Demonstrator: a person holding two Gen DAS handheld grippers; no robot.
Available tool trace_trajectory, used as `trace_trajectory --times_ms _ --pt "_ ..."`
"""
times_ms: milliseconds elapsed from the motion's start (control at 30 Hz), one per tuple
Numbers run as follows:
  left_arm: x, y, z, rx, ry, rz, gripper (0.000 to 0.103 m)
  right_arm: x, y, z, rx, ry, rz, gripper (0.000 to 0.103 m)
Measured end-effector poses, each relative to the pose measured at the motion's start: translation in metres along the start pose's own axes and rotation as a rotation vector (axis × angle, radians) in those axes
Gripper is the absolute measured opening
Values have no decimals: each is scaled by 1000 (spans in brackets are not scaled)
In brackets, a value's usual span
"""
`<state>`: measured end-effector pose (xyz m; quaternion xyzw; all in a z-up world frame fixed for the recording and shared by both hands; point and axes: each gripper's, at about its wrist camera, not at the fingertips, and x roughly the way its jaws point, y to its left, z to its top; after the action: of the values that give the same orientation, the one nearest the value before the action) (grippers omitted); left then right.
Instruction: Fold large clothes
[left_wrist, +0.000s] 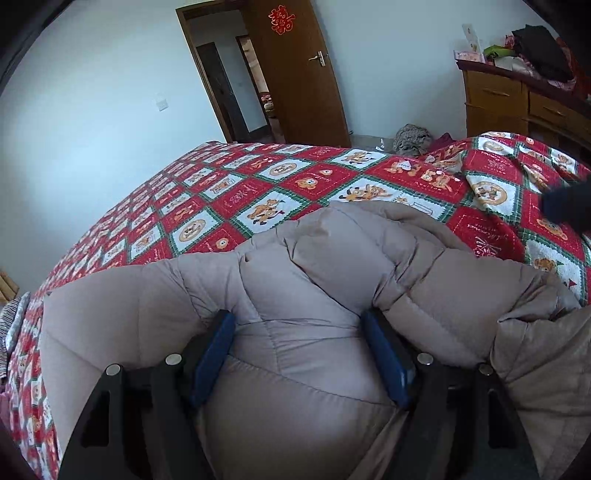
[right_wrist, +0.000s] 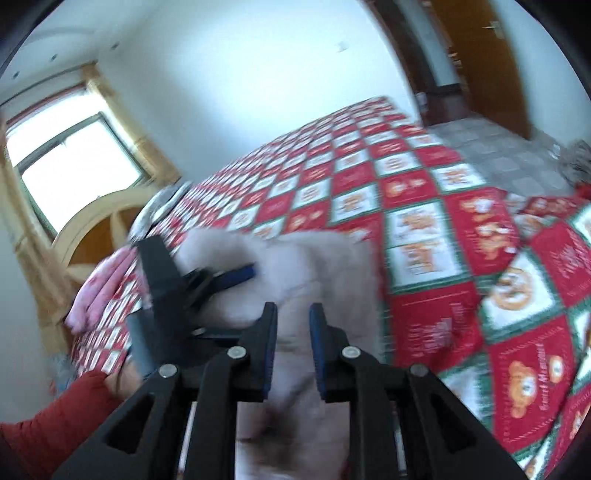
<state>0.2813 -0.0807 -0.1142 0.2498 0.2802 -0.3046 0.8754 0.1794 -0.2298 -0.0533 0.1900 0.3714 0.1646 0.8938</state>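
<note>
A puffy beige down coat (left_wrist: 295, 295) lies bunched on a bed with a red, white and green bear-patterned quilt (left_wrist: 240, 192). My left gripper (left_wrist: 297, 321) has its blue-padded jaws spread wide, pressed into a thick fold of the coat that bulges between them. In the blurred right wrist view, my right gripper (right_wrist: 293, 314) has its jaws narrowly parted with beige coat fabric (right_wrist: 295, 258) between them. The left gripper (right_wrist: 207, 280) shows there too, to the left, pushed into the coat. A hand in a red sleeve (right_wrist: 55, 417) holds it.
A wooden dresser (left_wrist: 517, 103) piled with clothes stands at the back right. An open brown door (left_wrist: 295, 74) is behind the bed. A grey bundle (left_wrist: 412, 138) lies on the floor. A window (right_wrist: 74, 162) and wooden headboard (right_wrist: 96, 225) are at the left. A pink cloth (right_wrist: 99, 291) lies on the bed.
</note>
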Motion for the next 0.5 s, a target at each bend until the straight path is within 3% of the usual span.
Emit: trace_trajectory --times_ms 67,133,300,500 --pt "0 1 0 -3 0 -2 73 23 2 -10 -19 74 -81 22" --pt "1 1 0 -5 1 -5 73 30 -2 -23 -16 71 -117 22" --pt "3 2 1 -15 5 -22 73 48 -29 -46 68 78 -125 15" --pt "7 1 0 -19 10 -7 74 58 -25 -53 39 28 -165 13"
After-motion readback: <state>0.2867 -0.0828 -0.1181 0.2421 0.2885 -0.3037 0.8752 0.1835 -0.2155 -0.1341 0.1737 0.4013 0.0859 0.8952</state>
